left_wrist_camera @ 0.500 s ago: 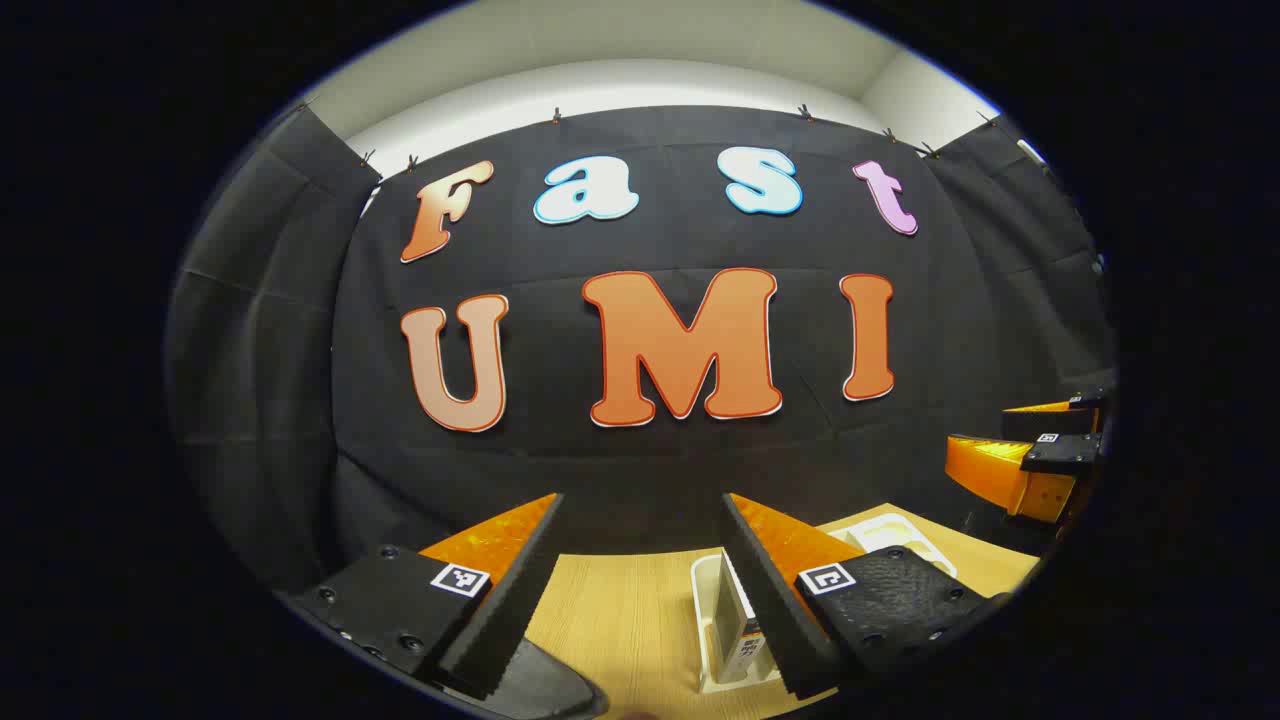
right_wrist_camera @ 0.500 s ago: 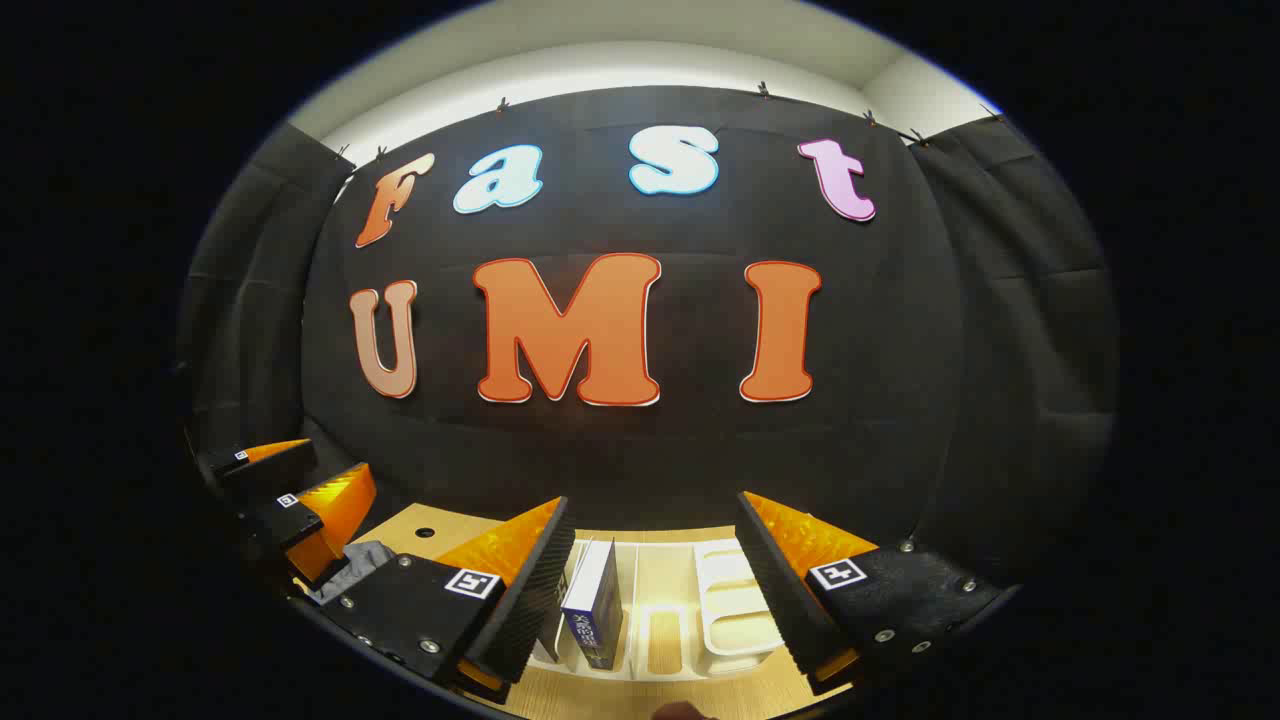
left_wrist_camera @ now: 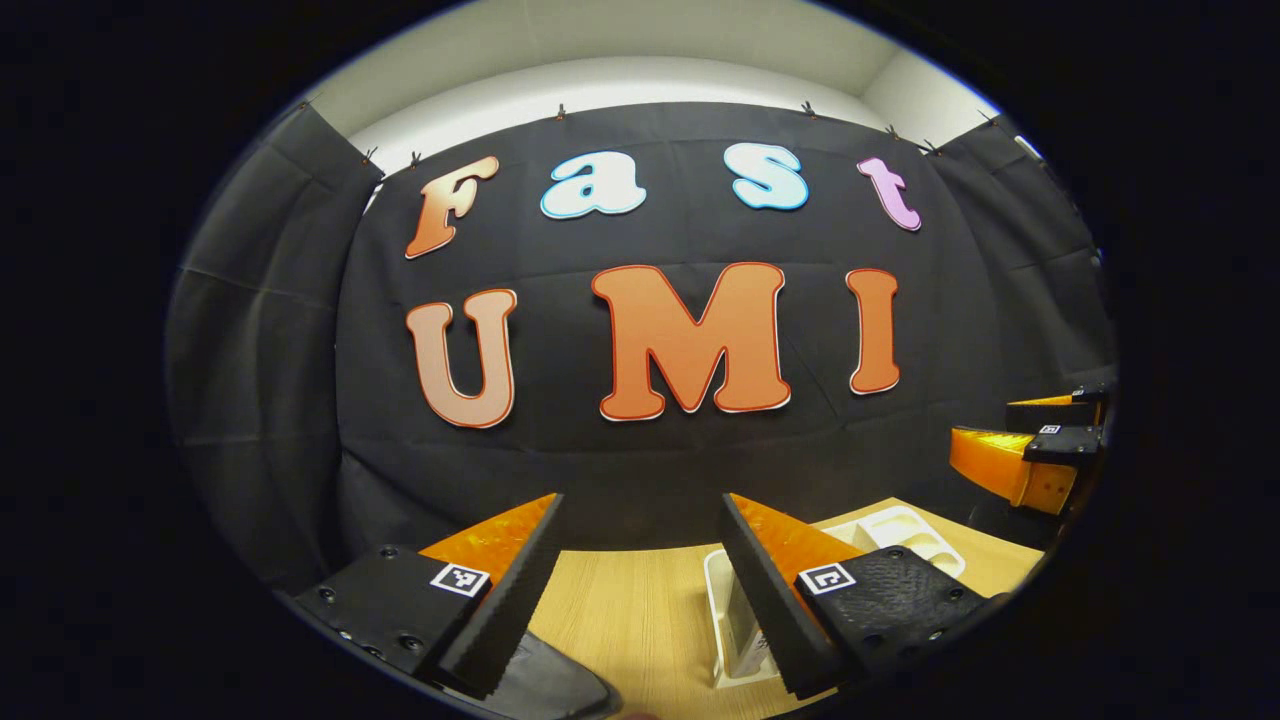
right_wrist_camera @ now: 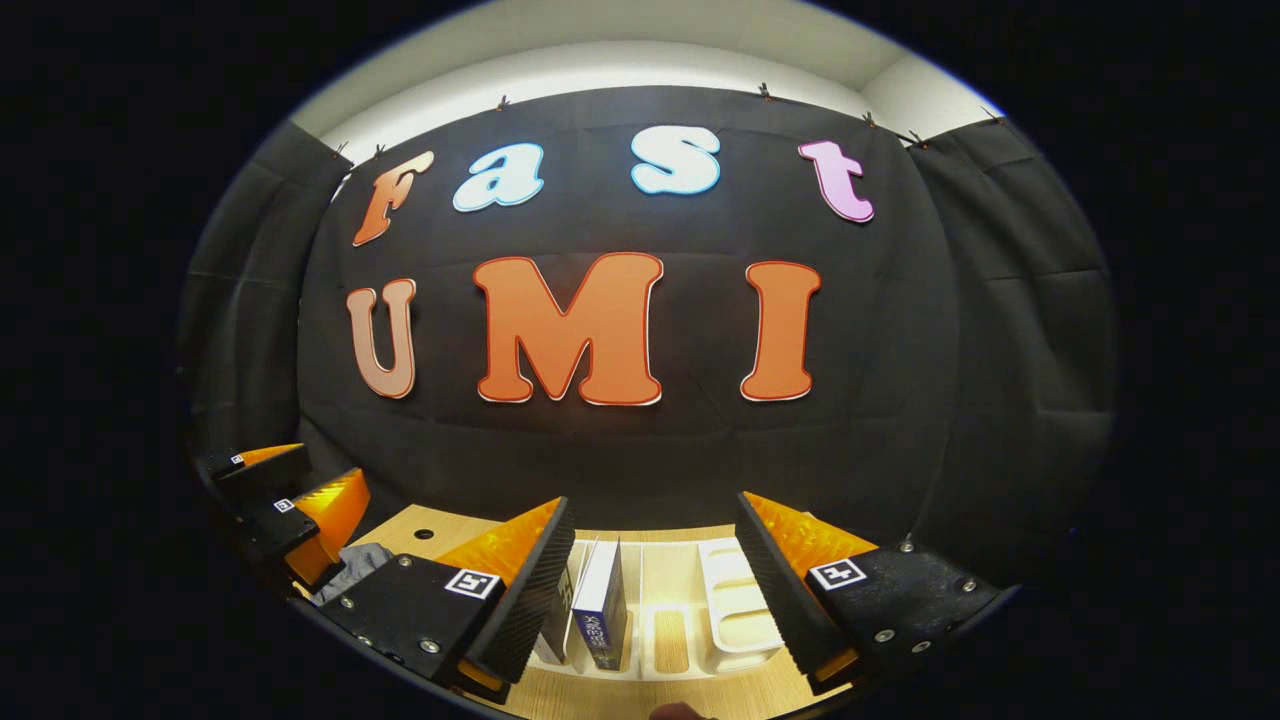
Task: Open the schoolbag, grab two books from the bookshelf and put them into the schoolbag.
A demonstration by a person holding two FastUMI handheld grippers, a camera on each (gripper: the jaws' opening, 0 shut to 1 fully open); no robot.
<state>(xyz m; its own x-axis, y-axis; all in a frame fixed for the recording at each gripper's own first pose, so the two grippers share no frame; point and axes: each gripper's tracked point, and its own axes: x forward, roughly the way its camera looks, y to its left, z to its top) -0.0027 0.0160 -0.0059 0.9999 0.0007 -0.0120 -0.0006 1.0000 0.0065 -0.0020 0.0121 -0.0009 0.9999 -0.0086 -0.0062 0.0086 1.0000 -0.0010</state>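
A black cloth wall (right_wrist_camera: 640, 440) hangs across the back of the booth in both views, with a pale strip of room wall above it. Below it lies a light wooden bench (left_wrist_camera: 640, 610), seen at the bottom of each view.

On the bench stands a white bookshelf (right_wrist_camera: 735, 610), a low rack with upright dividers. In the right gripper view a blue book (right_wrist_camera: 603, 605) stands upright in a left slot of the rack, with a second book (right_wrist_camera: 556, 625) just beside it on the left, partly hidden by a finger. In the left gripper view the same bookshelf (left_wrist_camera: 890, 527) sits to the right, partly behind a finger.

The schoolbag (left_wrist_camera: 550, 685) is a dark rounded shape at the bottom edge of the left gripper view (its opening cannot be made out). A grey fold (right_wrist_camera: 350, 565) at the left of the right gripper view may be part of it.

The left hand-held gripper (left_wrist_camera: 640, 590) is held above the bench with its fingers spread wide and nothing between them. The right hand-held gripper (right_wrist_camera: 650, 600) is likewise spread open, holding nothing, pointing toward the bookshelf with the books between its fingers farther off.
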